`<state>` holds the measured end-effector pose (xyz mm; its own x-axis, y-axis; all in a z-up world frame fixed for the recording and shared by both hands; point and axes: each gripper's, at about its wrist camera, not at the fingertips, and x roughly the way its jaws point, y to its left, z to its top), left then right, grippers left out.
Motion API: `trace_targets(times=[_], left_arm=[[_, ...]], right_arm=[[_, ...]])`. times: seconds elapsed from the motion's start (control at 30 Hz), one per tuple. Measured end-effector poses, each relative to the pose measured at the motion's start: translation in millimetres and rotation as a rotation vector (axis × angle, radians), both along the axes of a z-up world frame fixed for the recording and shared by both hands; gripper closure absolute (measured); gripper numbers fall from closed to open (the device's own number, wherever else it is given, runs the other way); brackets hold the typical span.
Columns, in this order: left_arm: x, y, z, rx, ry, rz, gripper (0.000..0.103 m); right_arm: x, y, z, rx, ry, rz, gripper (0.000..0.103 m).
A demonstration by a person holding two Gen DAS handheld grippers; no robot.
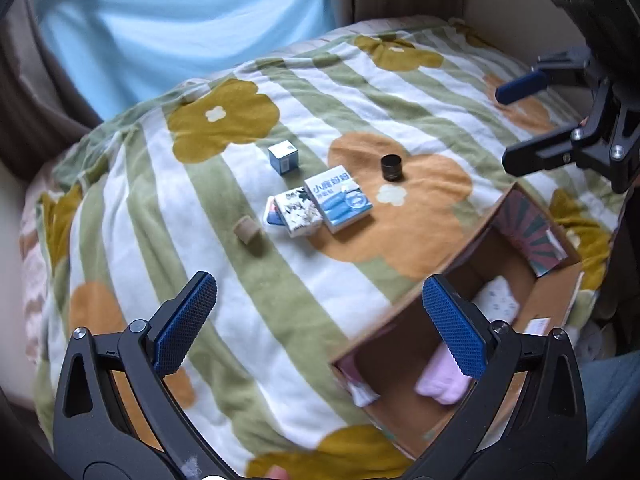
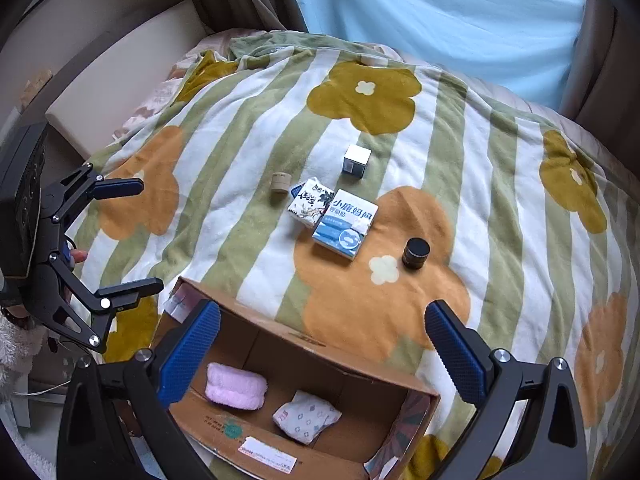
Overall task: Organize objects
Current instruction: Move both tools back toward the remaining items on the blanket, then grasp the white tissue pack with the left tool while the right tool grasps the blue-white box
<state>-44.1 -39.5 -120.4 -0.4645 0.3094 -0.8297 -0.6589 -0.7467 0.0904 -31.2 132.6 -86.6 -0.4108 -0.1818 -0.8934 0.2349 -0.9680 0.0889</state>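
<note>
On the flowered blanket lie a blue-white carton (image 1: 339,197) (image 2: 345,223), a printed tissue pack (image 1: 298,211) (image 2: 311,201), a small white-blue cube box (image 1: 284,157) (image 2: 356,161), a black jar (image 1: 391,168) (image 2: 415,253) and a tan roll (image 1: 247,232) (image 2: 280,183). An open cardboard box (image 1: 404,312) (image 2: 280,332) holds a pink towel (image 2: 235,385) (image 1: 442,380) and a patterned pouch (image 2: 306,416) (image 1: 498,300). My left gripper (image 1: 318,322) (image 2: 136,236) is open and empty beside the box. My right gripper (image 2: 322,350) (image 1: 516,124) is open and empty above the box.
A light blue curtain (image 1: 180,28) (image 2: 440,20) hangs behind the bed. A cream headboard cushion (image 2: 128,76) stands at one side. The blanket (image 1: 280,280) (image 2: 500,200) covers the whole bed around the objects.
</note>
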Motion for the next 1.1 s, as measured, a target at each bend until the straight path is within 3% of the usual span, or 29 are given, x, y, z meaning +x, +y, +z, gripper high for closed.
trace_targets(times=[0.23, 0.57, 0.8, 1.1], left_arm=[[-53, 11, -29, -0.056, 0.018, -0.139, 0.000], [-116, 44, -111, -0.161, 0.027, -0.375, 0.000], [-141, 60, -145, -0.194, 0.041, -0.520, 0.000], [-152, 74, -165, -0.219, 0.053, -0.626, 0.001]], right_arm=[[-57, 2, -28, -0.008, -0.055, -0.030, 0.001], [-122, -4, -113, 0.025, -0.180, -0.037, 0.001], [-145, -1, -163, -0.009, -0.279, -0.089, 0.001], [-154, -2, -189, -0.039, -0.322, -0.103, 0.001]])
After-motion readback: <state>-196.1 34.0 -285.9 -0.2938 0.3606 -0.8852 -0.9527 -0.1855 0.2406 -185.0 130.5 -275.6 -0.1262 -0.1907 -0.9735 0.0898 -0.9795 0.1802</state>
